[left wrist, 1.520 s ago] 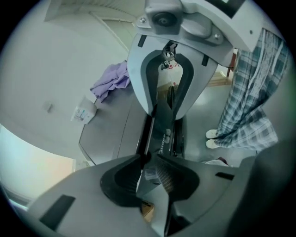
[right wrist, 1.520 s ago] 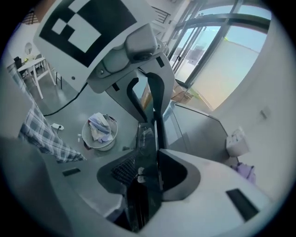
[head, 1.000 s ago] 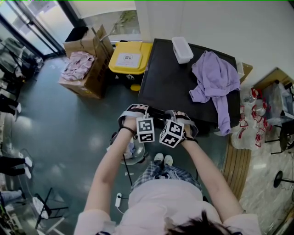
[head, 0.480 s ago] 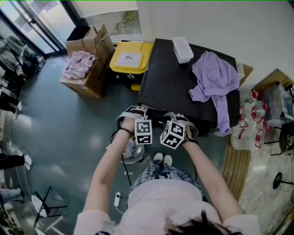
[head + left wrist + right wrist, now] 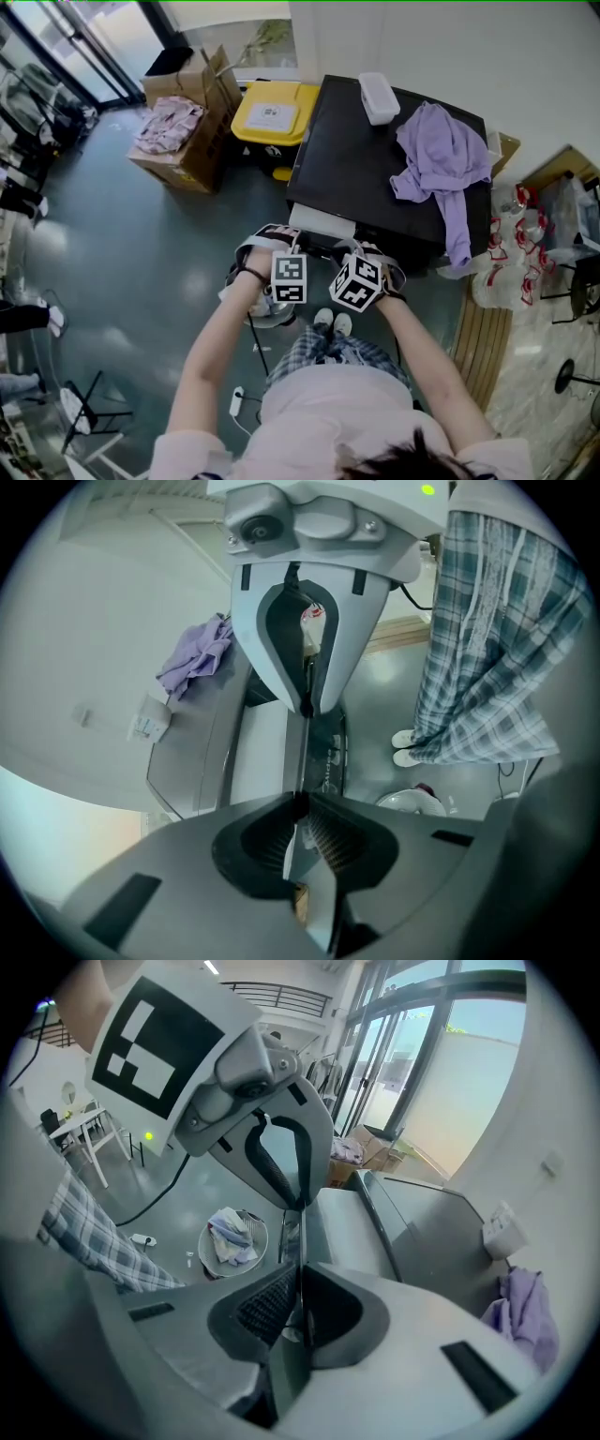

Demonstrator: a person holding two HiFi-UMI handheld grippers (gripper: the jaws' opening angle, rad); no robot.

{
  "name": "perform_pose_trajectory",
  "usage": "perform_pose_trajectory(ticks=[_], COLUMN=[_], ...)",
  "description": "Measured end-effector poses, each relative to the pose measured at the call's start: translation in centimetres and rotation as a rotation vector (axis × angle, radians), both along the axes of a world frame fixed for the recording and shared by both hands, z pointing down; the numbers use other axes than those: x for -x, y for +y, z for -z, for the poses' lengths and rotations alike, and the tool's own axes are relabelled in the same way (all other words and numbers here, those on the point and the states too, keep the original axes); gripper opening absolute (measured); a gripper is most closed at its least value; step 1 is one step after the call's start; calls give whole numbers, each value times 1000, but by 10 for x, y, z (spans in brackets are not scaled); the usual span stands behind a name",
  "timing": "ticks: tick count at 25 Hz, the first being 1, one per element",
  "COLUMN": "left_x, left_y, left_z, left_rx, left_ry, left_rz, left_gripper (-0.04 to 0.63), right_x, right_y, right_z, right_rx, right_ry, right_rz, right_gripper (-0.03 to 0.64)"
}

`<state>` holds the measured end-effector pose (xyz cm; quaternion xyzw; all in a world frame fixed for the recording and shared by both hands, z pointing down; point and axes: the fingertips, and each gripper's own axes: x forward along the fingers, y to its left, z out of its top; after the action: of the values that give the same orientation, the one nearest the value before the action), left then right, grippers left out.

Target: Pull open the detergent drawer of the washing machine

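Observation:
The washing machine [image 5: 375, 178] has a black top and stands just ahead of me. Its light-grey detergent drawer [image 5: 322, 221] sticks out of the front at the upper left. My left gripper [image 5: 292, 246] and right gripper [image 5: 352, 251] sit side by side at the drawer's front. In the left gripper view the jaws [image 5: 302, 754] are shut on the thin front panel, with the drawer body [image 5: 261, 761] stretching back into the machine. In the right gripper view the jaws [image 5: 300, 1237] pinch the same panel edge beside the drawer [image 5: 352, 1227].
A purple garment [image 5: 441, 155] and a white box [image 5: 379, 98] lie on the machine top. A yellow bin [image 5: 270, 115] and cardboard boxes [image 5: 183, 131] stand to the left. A round laundry basket [image 5: 230, 1237] sits on the floor by my feet [image 5: 333, 325]. Bags [image 5: 525, 244] crowd the right.
Both grippers have moved back toward me, away from the machine. The light-grey drawer has slid out with them and now shows beyond the machine's front.

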<state>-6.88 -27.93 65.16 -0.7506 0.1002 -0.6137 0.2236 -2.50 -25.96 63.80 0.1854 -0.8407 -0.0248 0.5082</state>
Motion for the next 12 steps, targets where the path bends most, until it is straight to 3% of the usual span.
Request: perform_pose_trajectory(ticks=[12], left_x=[9], left_y=[57], left_z=[-4], left_rx=[2], left_ry=[-17], left_rz=[-10], left_gripper=[64], right_x=[8], right_y=[55], right_z=[-4], right_rx=[36], right_ry=[-28], right_rz=[28], right_gripper=[49])
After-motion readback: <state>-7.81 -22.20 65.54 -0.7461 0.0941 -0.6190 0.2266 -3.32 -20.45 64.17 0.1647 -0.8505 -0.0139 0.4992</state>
